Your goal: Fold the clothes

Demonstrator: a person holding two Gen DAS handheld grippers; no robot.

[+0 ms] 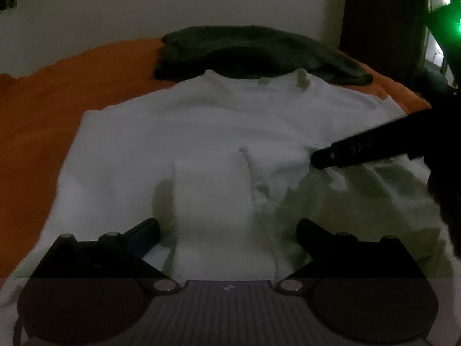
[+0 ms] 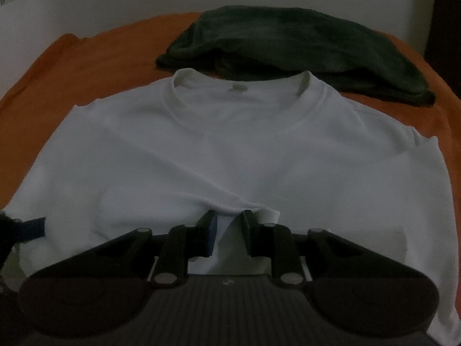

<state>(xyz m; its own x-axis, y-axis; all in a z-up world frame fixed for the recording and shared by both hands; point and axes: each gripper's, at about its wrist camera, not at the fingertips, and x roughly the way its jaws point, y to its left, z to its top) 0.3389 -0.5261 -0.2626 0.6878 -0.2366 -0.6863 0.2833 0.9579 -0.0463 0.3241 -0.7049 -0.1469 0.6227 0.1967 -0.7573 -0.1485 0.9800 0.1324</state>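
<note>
A white shirt [image 1: 201,121] lies face up on the orange bedcover [image 1: 43,109], collar away from me. My left gripper [image 1: 227,230] is open over the shirt's lower part, and a folded white sleeve strip [image 1: 210,196] lies between its fingers. My right gripper [image 2: 229,225] is shut on a sleeve edge [image 2: 230,206] of the white shirt [image 2: 230,144], with fabric pinched between its pads. In the left wrist view the right gripper [image 1: 322,158] reaches in from the right, its tip on the cloth. The left gripper's blue pad [image 2: 33,227] shows at the left edge of the right wrist view.
A dark green garment [image 1: 253,52] [image 2: 302,43] lies bunched behind the collar. The orange bedcover [image 2: 86,66] runs to a pale wall at the back. A dark upright panel [image 1: 383,23] stands at the far right, beside a green light.
</note>
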